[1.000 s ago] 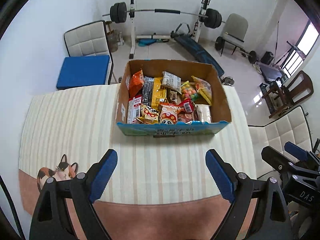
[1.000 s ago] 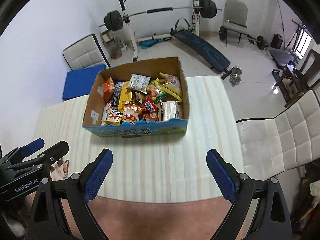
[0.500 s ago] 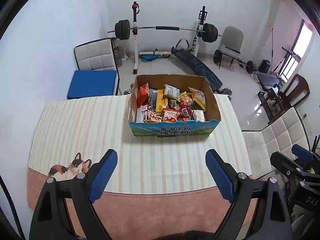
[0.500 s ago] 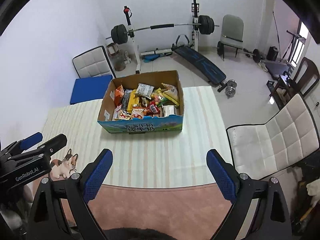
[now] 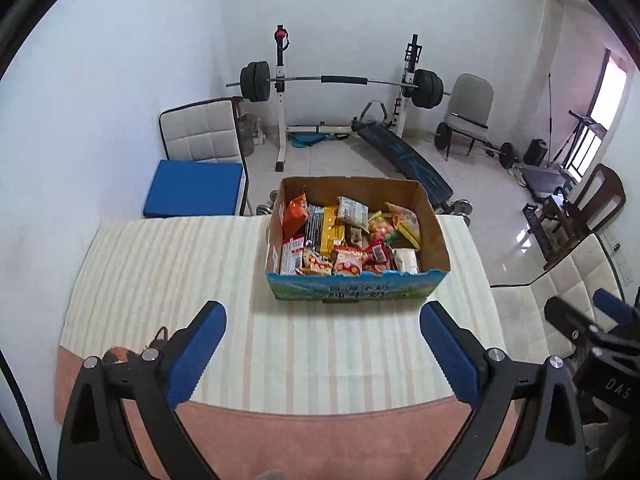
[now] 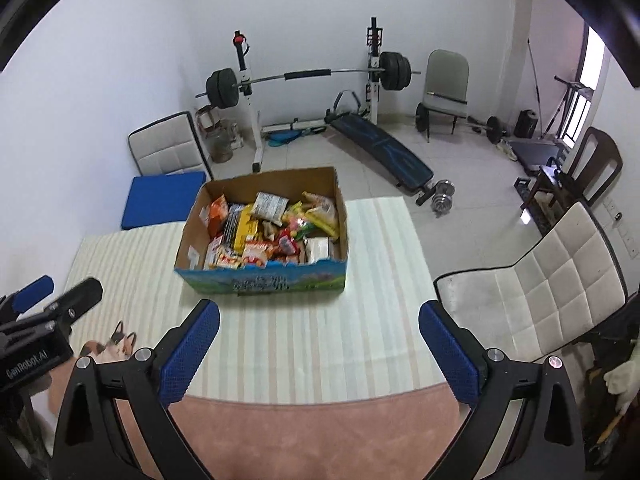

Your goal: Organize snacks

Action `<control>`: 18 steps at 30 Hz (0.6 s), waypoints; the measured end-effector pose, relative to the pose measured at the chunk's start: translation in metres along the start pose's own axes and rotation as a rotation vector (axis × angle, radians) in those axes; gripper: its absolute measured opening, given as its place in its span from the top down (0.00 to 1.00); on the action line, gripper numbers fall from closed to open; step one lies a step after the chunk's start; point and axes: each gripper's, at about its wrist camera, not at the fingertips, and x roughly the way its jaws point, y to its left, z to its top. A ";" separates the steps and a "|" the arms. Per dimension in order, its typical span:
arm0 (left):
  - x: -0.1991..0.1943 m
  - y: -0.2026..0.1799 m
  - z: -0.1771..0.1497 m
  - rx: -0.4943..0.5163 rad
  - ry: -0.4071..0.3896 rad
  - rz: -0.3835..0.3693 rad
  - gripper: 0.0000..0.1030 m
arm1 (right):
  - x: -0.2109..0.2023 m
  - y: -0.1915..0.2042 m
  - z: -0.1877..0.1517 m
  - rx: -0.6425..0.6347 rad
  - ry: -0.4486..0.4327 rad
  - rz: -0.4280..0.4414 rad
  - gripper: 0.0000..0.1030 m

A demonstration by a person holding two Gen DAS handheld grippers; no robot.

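Both grippers had pulled back and up from the brown cardboard box of snack packets (image 5: 356, 240), so it looked smaller than before.

From the left wrist, the left gripper (image 5: 322, 354) had just spread its blue pads wider, with nothing between them. The box sat far across the striped cream worktop (image 5: 160, 272).

From the right wrist, the right gripper (image 6: 320, 354) had also just widened, holding nothing. The box (image 6: 264, 232) stood ahead.
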 end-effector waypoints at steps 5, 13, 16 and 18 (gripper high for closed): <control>0.017 -0.001 0.009 0.003 -0.011 0.023 0.03 | 0.015 0.005 0.018 -0.001 -0.038 -0.024 0.01; 0.045 0.001 0.020 0.006 -0.026 0.051 0.03 | 0.046 0.009 0.035 -0.008 -0.043 -0.056 0.01; 0.056 0.002 0.024 0.003 -0.018 0.050 0.03 | 0.056 0.010 0.039 -0.013 -0.040 -0.061 0.01; 0.059 0.002 0.026 0.002 -0.015 0.053 0.03 | 0.062 0.011 0.041 -0.017 -0.041 -0.064 0.01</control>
